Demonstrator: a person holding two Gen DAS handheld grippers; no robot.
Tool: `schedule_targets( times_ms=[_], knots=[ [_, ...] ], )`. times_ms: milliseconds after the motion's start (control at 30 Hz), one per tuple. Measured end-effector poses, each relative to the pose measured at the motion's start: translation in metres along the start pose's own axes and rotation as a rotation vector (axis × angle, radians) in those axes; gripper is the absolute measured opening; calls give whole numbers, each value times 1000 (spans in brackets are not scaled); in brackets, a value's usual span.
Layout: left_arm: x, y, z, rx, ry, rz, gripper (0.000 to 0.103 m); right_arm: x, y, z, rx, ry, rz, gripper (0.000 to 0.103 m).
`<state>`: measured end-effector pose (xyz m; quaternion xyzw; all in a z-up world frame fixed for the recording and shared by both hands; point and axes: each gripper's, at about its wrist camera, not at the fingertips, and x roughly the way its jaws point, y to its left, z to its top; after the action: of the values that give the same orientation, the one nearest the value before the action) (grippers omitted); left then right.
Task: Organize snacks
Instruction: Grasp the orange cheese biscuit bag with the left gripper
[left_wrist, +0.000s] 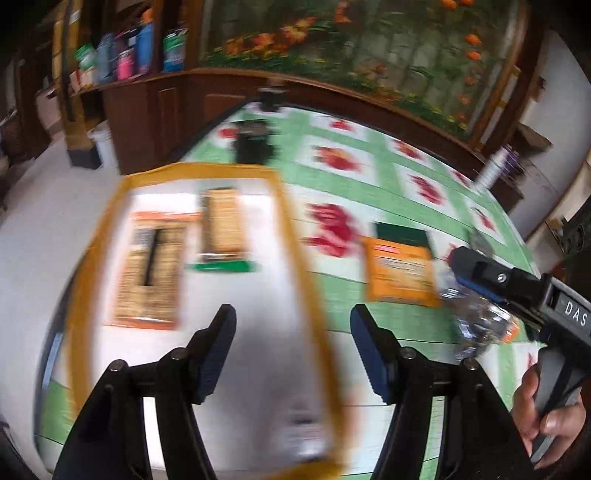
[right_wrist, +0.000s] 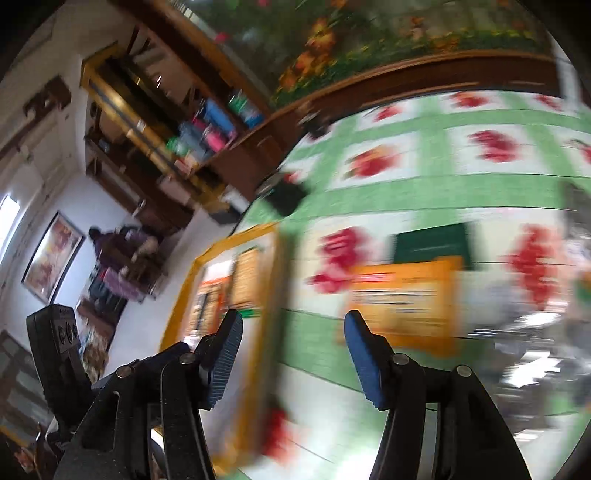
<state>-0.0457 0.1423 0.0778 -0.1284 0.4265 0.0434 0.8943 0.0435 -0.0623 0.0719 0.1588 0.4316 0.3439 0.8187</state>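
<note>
A white tray with a yellow rim (left_wrist: 291, 218) sits at the table's left end and holds two tan snack packs (left_wrist: 151, 273) (left_wrist: 223, 225) and a green strip (left_wrist: 221, 266). It also shows in the right wrist view (right_wrist: 273, 295). An orange snack packet (left_wrist: 400, 275) (right_wrist: 402, 299) lies on the cloth right of the tray, with a dark green packet (left_wrist: 402, 233) (right_wrist: 432, 242) behind it. A shiny silver wrapper (left_wrist: 476, 317) lies under my right gripper (left_wrist: 476, 275). My left gripper (left_wrist: 293, 350) is open and empty above the tray's near right part. My right gripper (right_wrist: 293, 354) is open and empty above the cloth.
The table has a green and white cloth with red flowers (left_wrist: 369, 162). A black object (left_wrist: 255, 142) lies at its far end. A wooden cabinet (left_wrist: 155, 110) with bottles stands behind, under a large garden painting (left_wrist: 351, 44). White floor lies left of the table.
</note>
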Motion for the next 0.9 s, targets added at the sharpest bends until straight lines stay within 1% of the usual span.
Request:
schedule_targets(
  times_ms=[67,100,167,200,233,267,300,333,367,400,500,567,600,667,700,733,800,833,900],
  knots=[
    [12,-32,3,38,17,8,65,-30,-28,1,12,-45,-34,63],
    [16,-40,6,38,27,7,66,-46,-44,1,13,-78,-55,63],
    [34,-65,15,32,74,-26,72,-69,-69,-2,19,-128,-63,64],
    [43,-73,21,27,91,-16,77,-80,-84,-4,29,-153,-48,64],
    [49,-79,24,22,99,1,78,-87,-96,-7,39,-173,-31,64],
    [56,-87,29,21,102,21,78,-91,-105,-8,62,-175,-33,64],
    [66,-97,35,40,103,45,85,-92,-117,-6,120,-161,-37,66],
    [73,-104,38,63,113,85,87,-97,-126,-4,166,-165,13,66],
    [84,-113,42,87,125,147,87,-98,-131,-2,187,-166,46,68],
    [90,-116,44,100,132,172,87,-99,-136,-1,217,-162,79,68],
    [110,-125,44,124,172,223,87,-98,-140,0,256,-150,117,68],
    [117,-124,42,132,170,256,88,-97,-140,0,263,-147,131,70],
    [120,-122,41,125,162,266,91,-97,-140,-2,272,-146,144,71],
    [123,-120,41,106,150,236,94,-97,-140,-4,279,-140,172,74],
    [128,-120,40,101,162,212,94,-97,-138,-5,275,-135,180,74],
    [135,-121,39,100,181,196,95,-96,-137,-6,269,-133,179,74],
    [141,-121,35,92,182,175,99,-95,-135,-7,257,-130,169,74],
    [143,-122,34,89,186,169,99,-94,-134,-8,254,-129,165,74],
    [142,-118,27,67,159,151,99,-92,-133,-8,245,-122,153,75]
  ],
)
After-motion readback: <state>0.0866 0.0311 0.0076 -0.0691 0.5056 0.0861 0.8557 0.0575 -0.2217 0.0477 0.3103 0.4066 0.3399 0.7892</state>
